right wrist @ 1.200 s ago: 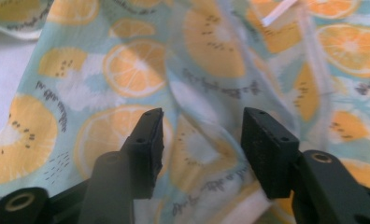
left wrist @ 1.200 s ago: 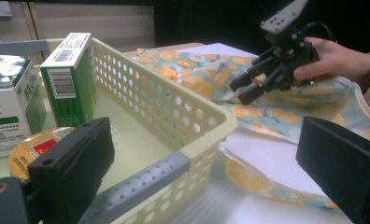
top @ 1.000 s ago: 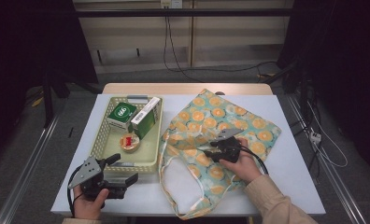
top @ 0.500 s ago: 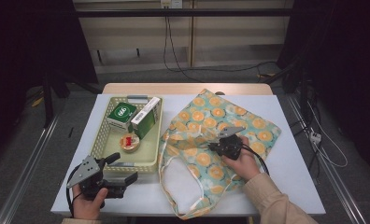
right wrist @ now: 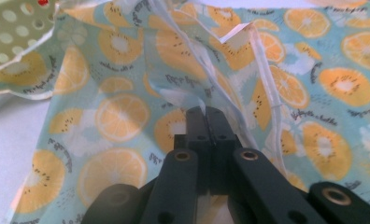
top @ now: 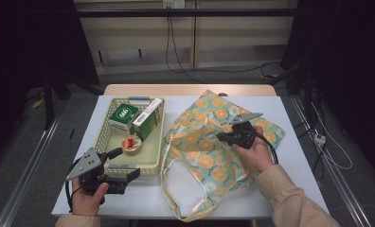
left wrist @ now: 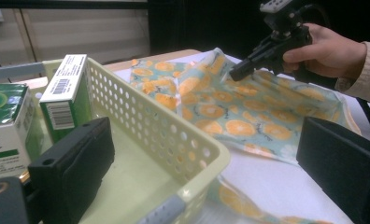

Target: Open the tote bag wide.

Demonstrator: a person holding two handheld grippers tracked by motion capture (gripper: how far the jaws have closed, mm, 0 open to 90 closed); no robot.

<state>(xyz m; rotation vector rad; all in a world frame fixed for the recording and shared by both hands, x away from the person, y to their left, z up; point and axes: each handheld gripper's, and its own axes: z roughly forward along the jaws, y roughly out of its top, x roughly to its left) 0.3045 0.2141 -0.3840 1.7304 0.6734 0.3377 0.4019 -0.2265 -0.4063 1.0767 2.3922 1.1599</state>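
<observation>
A cloth bag (top: pixel 202 158) printed with orange slices lies on the white table (top: pixel 294 156), its handles trailing toward the front edge. My right gripper (top: pixel 220 137) is shut on a fold of the bag's upper layer (right wrist: pixel 183 100) and holds it raised off the table. The left gripper view shows that same right gripper (left wrist: pixel 234 73) pinching the cloth (left wrist: pixel 248 107). My left gripper (top: pixel 125 164) stands open at the front of a pale perforated basket (top: pixel 143 165). The basket's front wall (left wrist: pixel 174 140) sits between its jaws, and neither jaw presses on it.
Inside the basket are a green box (top: pixel 123 116), a taller green and white carton (top: pixel 147 118) and a small roll of tape (top: pixel 131 143). Beyond the far table edge are dark floor, cables and shelving.
My right gripper has closed on the bag's fabric and risen, pulling the upper layer up. My left hand has lifted slightly by the basket.
</observation>
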